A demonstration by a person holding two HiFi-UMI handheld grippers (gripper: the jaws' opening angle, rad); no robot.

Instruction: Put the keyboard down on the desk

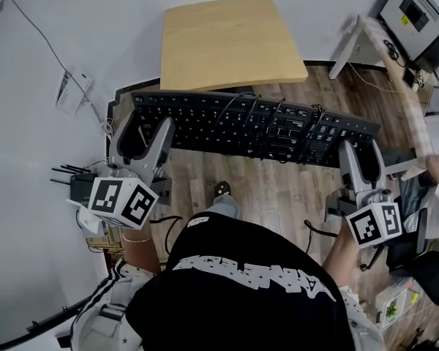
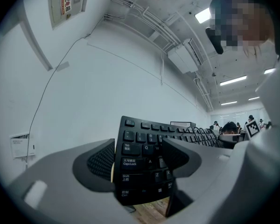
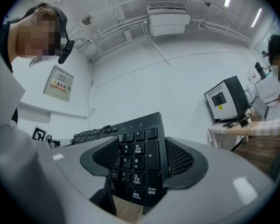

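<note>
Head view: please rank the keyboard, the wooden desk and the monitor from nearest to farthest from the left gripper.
1. keyboard: held by the left gripper, with its left end between the fingers.
2. wooden desk: straight ahead, just beyond the keyboard.
3. monitor: far off to the right, in the upper right corner of the view.

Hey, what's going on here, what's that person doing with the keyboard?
A person is carrying a black keyboard with two handheld grippers. The left gripper is clamped on its Caps Lock end and the right gripper on its number-pad end. The keyboard is in the air over the wood floor, just short of the small wooden desk. It has not yet been set down.
</note>
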